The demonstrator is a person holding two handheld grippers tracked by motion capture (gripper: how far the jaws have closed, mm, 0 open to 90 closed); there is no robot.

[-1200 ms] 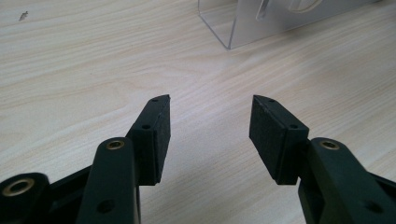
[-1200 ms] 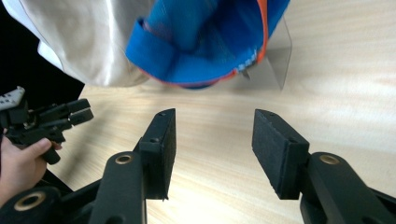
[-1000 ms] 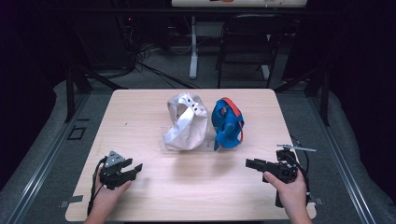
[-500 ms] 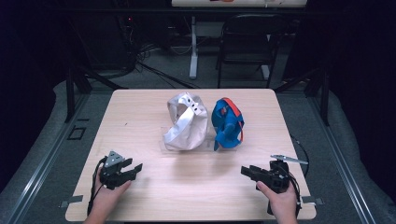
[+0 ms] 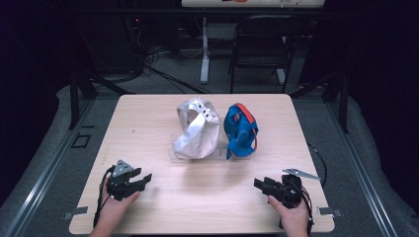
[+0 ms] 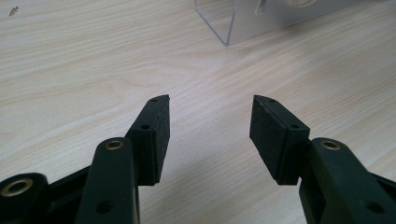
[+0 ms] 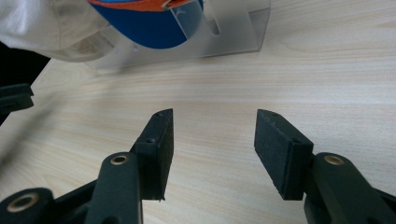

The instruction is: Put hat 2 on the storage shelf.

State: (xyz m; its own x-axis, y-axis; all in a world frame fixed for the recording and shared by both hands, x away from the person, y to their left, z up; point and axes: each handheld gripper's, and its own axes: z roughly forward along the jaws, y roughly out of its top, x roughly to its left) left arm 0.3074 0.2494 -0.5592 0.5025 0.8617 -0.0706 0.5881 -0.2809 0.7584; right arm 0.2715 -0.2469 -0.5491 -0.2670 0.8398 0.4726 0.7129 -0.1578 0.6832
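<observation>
A pale beige cap and a blue cap with orange trim stand side by side on a clear plastic stand at the table's middle. My left gripper rests low at the front left, open, with bare wood between its pads. My right gripper is at the front right, pointing left toward the middle. Its jaws have just been opening and stand wide, with nothing between them. In the right gripper view the blue cap and beige cap sit ahead on the stand.
The light wooden table has bare wood in front of the caps. A black chair and a table leg stand on the floor beyond the far edge. The other gripper's jaw tip shows at the left edge of the right gripper view.
My right hand has come down and drawn toward the front edge, shifting slightly left, and its jaws stand wider. The left hand and both caps have stayed where they were.
</observation>
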